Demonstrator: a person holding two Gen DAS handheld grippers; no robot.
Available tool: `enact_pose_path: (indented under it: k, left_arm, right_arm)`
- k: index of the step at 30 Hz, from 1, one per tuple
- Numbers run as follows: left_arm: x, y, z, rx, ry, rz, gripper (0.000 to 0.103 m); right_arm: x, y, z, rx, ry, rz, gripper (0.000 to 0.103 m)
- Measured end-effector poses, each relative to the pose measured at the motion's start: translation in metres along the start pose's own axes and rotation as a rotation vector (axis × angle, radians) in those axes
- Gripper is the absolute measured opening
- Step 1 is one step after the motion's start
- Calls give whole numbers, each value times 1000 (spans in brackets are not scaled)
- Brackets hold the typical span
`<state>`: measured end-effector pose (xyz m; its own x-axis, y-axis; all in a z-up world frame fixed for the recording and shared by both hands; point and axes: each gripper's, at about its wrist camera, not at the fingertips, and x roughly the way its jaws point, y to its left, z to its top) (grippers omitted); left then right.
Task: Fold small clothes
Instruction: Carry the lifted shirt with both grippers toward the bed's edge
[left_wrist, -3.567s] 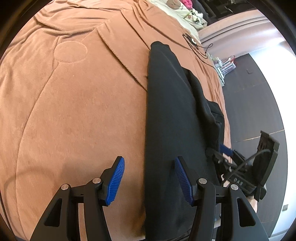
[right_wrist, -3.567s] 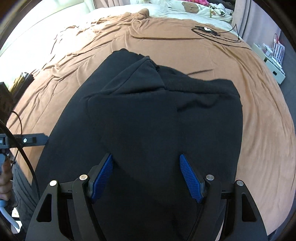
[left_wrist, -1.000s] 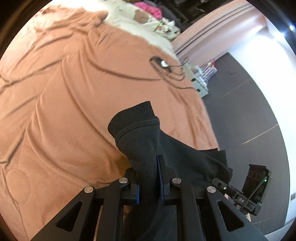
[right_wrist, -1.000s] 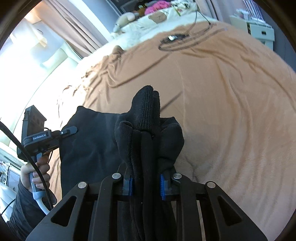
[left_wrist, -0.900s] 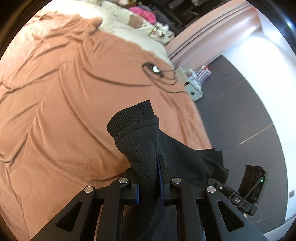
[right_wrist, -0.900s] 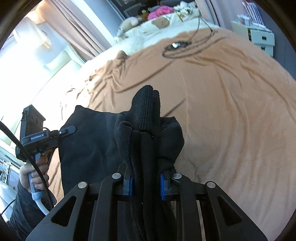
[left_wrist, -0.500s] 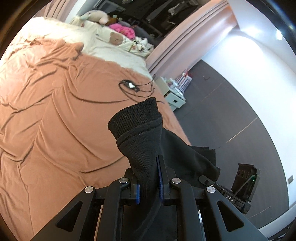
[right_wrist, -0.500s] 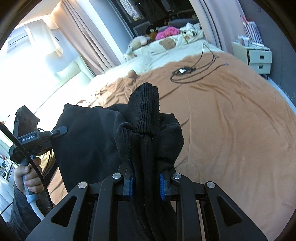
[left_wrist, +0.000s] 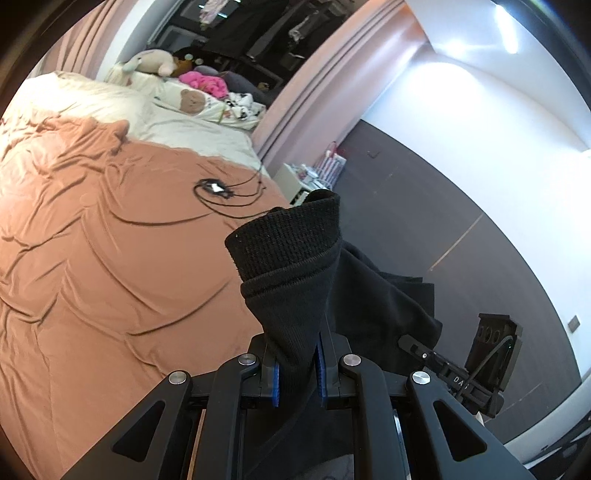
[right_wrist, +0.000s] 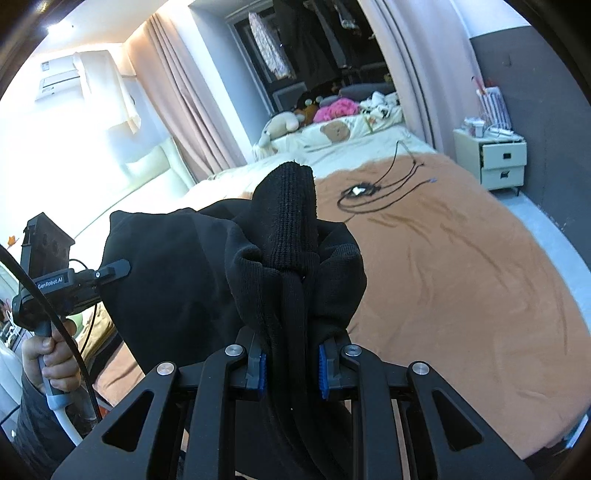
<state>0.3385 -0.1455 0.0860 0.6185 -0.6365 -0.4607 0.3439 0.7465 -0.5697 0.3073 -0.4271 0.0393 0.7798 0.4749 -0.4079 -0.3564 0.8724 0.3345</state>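
A black sweatshirt (left_wrist: 295, 288) (right_wrist: 177, 280) hangs in the air above the bed, held by both grippers. My left gripper (left_wrist: 297, 373) is shut on one ribbed hem corner, which sticks up past its blue pads. My right gripper (right_wrist: 291, 369) is shut on a thicker bunch of the same black cloth, its ribbed edge standing up between the fingers. The garment stretches between the two. In the right wrist view the left gripper's tip (right_wrist: 110, 269) shows at the left, with a hand (right_wrist: 51, 354) on its handle. The garment's lower part is hidden.
A bed with a wrinkled brown blanket (left_wrist: 92, 258) (right_wrist: 461, 277) lies below. A black cable with a small device (left_wrist: 218, 190) (right_wrist: 358, 192) rests on it. Pillows and plush toys (right_wrist: 325, 122) sit at the far end. A white nightstand (right_wrist: 495, 162) stands by the dark wall.
Both grippers have risen with the sweatshirt still gripped, lifting it off the blanket. The views now tilt higher, showing the room's far end.
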Motion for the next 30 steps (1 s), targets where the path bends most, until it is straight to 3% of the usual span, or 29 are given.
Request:
enact_pose_path:
  k: [7,23,30]
  left_arm:
    - [-1,-42,-7,51,4,-36,15]
    - [5,-124,-29,121,25,-93,14]
    - [46,-163,-24,176,78,-130,14]
  right_arm:
    - [-59,3,-20,-15,-57,-41,17]
    - [-129,-1,-37,-19,-113,-98,16]
    - [-154,-18,-38,-43,-142,-144,16]
